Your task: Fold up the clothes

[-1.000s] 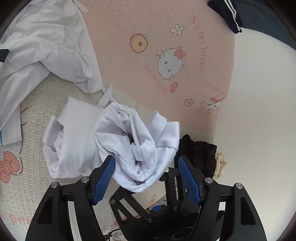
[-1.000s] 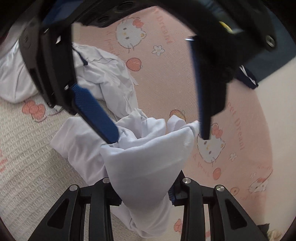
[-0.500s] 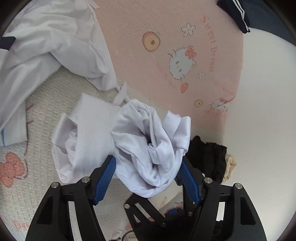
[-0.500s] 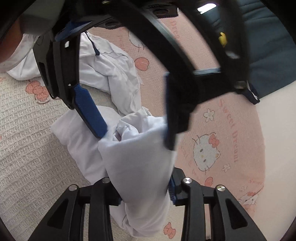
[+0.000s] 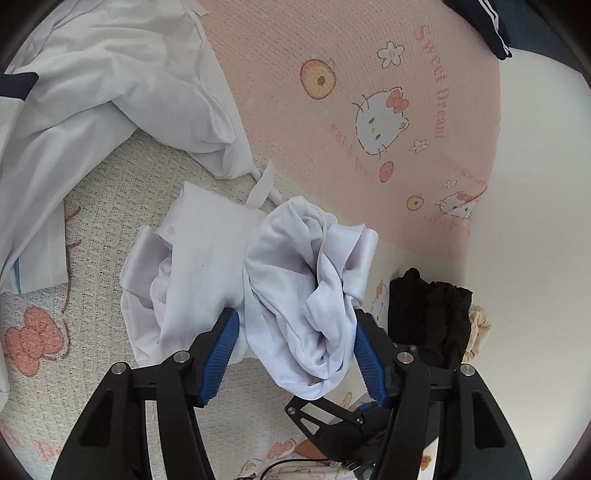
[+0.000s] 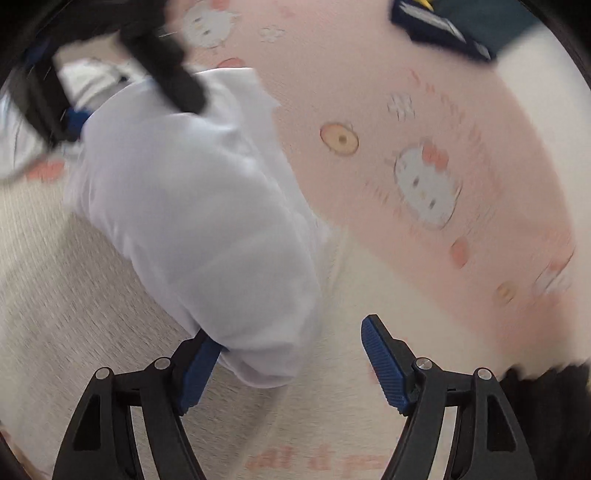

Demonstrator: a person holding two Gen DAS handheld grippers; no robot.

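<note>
A bunched white garment (image 5: 295, 280) sits between the blue pads of my left gripper (image 5: 294, 314), which is shut on it. The garment's other end trails onto the cream bedspread (image 5: 92, 221). In the blurred right wrist view the same garment (image 6: 195, 221) hangs from the left gripper (image 6: 133, 110) at upper left. My right gripper (image 6: 291, 332) is open, its jaws wide apart. The cloth's lower end only drapes over its left pad (image 6: 195, 369). The right gripper's black frame (image 5: 332, 424) shows below the bundle in the left wrist view.
A larger white garment with navy trim (image 5: 110, 74) lies at upper left. A pink cartoon-cat blanket (image 5: 369, 74) covers the far side. A navy garment (image 5: 487, 26) lies at the top right. A black clothing pile (image 5: 428, 314) with a beige piece (image 5: 478, 328) lies at the right.
My left gripper's pads have closed in on the white bundle. My right gripper, which held the garment before, has opened, let go and pulled back and down.
</note>
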